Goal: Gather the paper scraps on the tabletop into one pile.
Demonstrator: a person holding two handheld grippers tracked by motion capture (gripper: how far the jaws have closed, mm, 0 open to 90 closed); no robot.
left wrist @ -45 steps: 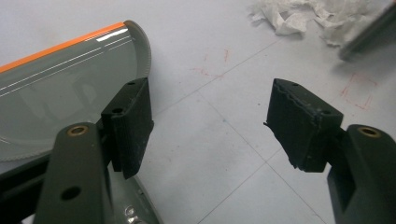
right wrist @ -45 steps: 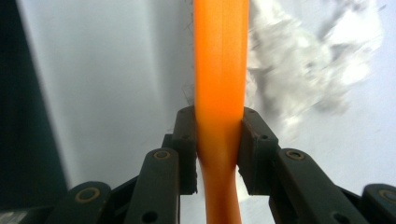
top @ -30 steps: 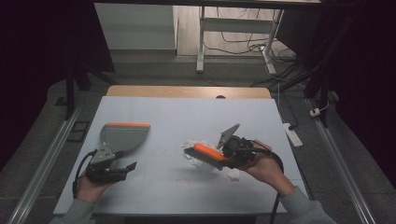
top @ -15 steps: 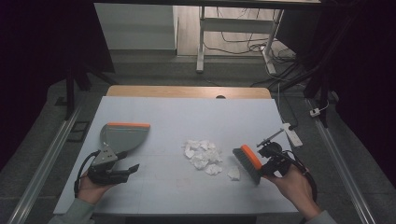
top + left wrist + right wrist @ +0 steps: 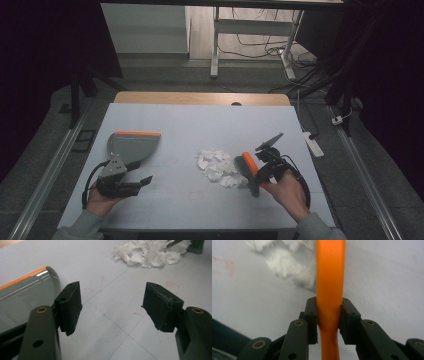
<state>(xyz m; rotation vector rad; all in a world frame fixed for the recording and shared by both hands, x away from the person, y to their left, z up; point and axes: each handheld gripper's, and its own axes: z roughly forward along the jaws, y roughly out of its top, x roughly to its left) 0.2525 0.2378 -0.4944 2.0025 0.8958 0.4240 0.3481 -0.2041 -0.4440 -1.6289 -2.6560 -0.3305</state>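
A grey dustpan [image 5: 131, 145] with an orange edge lies at the table's left, and its rim shows in the left gripper view [image 5: 22, 297]. My left gripper [image 5: 141, 173] rests just in front of it, open and holding nothing [image 5: 112, 302]. A pile of white paper scraps [image 5: 217, 165] lies mid-table, also visible as scraps [image 5: 150, 252] far ahead of the left jaws. My right gripper [image 5: 261, 172] is shut on the orange handle [image 5: 330, 277] of a hand brush [image 5: 247, 166]. The dark bristles touch the pile's right edge. Blurred scraps [image 5: 284, 267] lie beside the handle.
The pale table top [image 5: 200, 120] has a wooden strip along its far edge [image 5: 200, 98]. A power strip [image 5: 312, 142] lies on the floor to the right. Rails run along both sides of the table, and desk legs and cables stand beyond it.
The right gripper swung the brush from over the pile out to the right, then brought it back against the pile's right edge. The left gripper and dustpan have not moved.
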